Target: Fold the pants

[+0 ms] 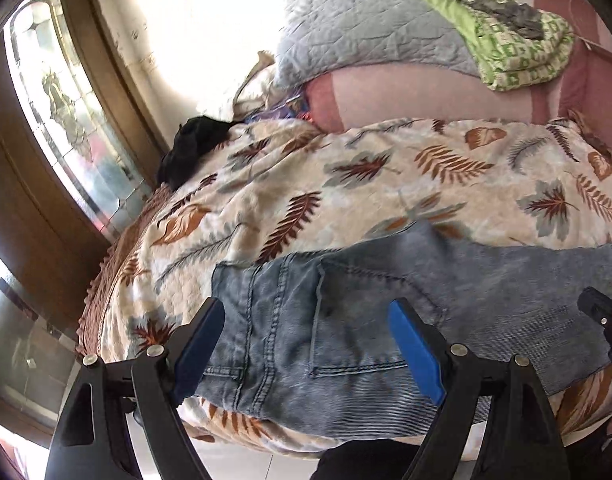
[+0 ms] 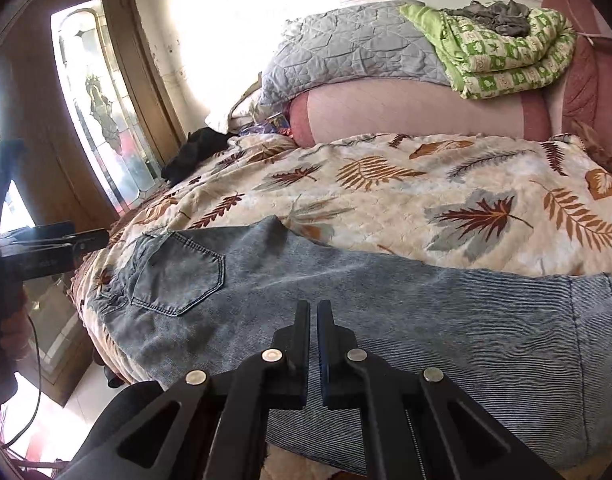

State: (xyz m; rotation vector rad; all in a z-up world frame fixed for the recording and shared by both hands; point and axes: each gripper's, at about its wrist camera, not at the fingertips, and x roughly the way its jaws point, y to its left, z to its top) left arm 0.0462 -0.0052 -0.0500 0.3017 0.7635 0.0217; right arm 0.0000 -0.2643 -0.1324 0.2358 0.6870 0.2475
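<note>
Right gripper (image 2: 313,312) hung just over the jeans (image 2: 346,300), jaws pressed together w/ nothing between them; left gripper (image 1: 306,344) was spread wide above the waist end, also empty. Jeans lay flat, already folded lengthwise it seemed, near the front edge of the bed on the leaf-print blanket (image 2: 426,184), back pocket (image 2: 177,276) facing up, hem to the right. Beyond were a grey quilt (image 2: 346,48) & a green blanket (image 2: 506,60). Risk, I think: grabbing only the top layer, so the fold comes crooked, or denim sliding off the near edge.
</note>
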